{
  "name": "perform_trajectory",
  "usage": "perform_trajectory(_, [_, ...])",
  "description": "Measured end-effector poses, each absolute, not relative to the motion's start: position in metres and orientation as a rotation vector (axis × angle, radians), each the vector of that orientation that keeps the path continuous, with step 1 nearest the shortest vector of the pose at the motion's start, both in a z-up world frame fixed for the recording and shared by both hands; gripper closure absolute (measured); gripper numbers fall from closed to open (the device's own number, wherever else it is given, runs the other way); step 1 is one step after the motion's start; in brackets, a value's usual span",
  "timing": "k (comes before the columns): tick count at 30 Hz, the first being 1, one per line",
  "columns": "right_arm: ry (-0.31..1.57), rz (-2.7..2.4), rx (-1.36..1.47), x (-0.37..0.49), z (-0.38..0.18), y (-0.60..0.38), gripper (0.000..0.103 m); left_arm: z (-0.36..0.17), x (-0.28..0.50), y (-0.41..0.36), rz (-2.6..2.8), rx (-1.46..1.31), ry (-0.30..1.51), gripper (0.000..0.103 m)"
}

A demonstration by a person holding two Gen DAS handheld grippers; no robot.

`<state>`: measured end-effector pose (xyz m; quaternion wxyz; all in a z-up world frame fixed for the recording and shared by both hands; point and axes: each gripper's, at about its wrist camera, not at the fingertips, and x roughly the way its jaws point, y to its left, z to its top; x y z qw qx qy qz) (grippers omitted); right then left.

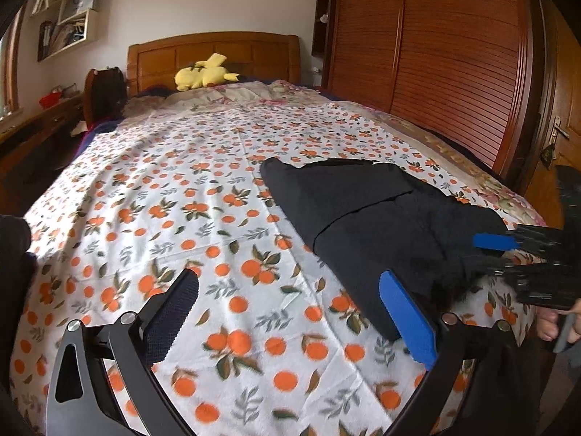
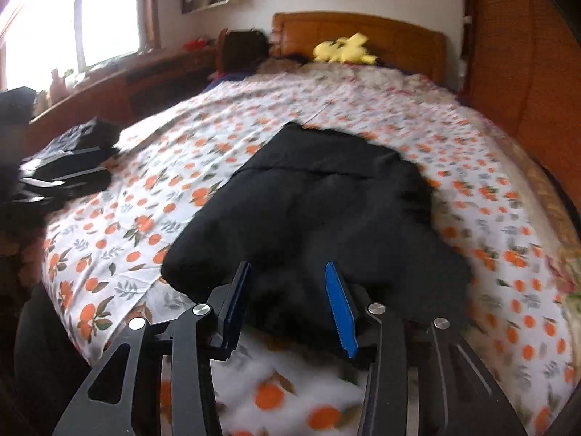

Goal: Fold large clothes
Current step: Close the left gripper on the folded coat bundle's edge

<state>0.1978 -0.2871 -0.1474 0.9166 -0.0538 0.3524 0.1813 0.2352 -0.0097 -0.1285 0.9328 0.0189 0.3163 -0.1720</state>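
Black, partly folded garment (image 2: 312, 210) on the orange-print bedsheet (image 1: 203, 189): my right gripper (image 2: 287, 305) straddles its near hem, jaws apart; left gripper (image 1: 290, 312) open alongside. Next, I judge, pinch and fold.

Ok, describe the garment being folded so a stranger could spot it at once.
Start at the big bed with the white sheet printed with oranges. On its near half, towards the wooden wardrobe side, lies the black garment, partly folded. It is the only plain dark mass on the patterned sheet; the yellow plush toy sits far off by the headboard.
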Motion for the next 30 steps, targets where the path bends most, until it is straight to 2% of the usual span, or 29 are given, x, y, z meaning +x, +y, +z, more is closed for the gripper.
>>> perform_trajectory(4, [0.706, 0.295, -0.049, 0.183, -0.137, -0.328, 0.063, -0.132, 0.261, -0.025, -0.371, 0.051, 0.659, 0.003])
perform_trajectory(10, [0.729, 0.194, -0.007, 0.177, -0.151, -0.366, 0.063, -0.138, 0.302, -0.045, -0.392, 0.059, 0.68, 0.003])
perform_trajectory(12, [0.739, 0.189, 0.027, 0.178, -0.159, -0.372, 0.06, -0.141, 0.318, -0.052, -0.388, 0.069, 0.689, 0.003])
perform_trajectory(14, [0.741, 0.188, 0.049, 0.179, -0.164, -0.375, 0.051, -0.144, 0.331, -0.057, -0.386, 0.074, 0.699, 0.003])
perform_trajectory(30, [0.822, 0.194, 0.162, 0.216, -0.196, -0.372, 0.04, -0.156, 0.426, -0.075, -0.35, 0.084, 0.723, 0.004])
